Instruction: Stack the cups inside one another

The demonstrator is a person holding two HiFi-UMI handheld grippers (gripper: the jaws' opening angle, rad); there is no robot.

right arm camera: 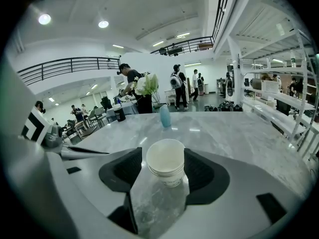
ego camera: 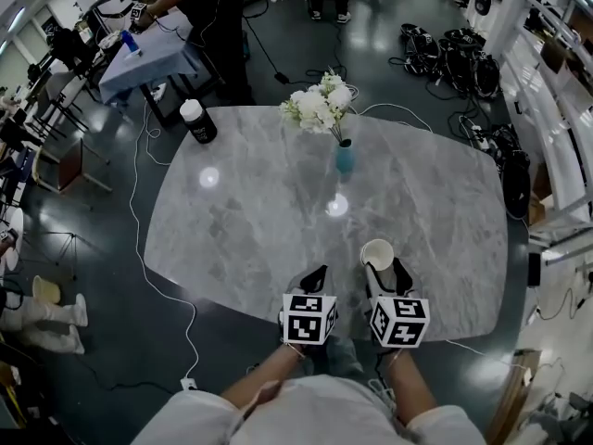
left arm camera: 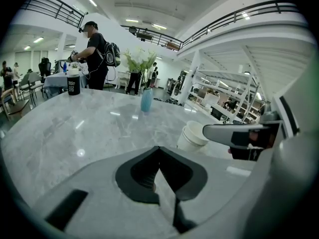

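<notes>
Marble table (ego camera: 241, 221), busy hall (ego camera: 389, 26); left gripper (ego camera: 320, 273) closed, right gripper (ego camera: 384, 269) wide around cups (ego camera: 377, 251)

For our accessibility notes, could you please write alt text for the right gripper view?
A stack of white paper cups stands on a grey marble table between the right gripper's jaws, contact unclear; a blue vase stands beyond.
</notes>
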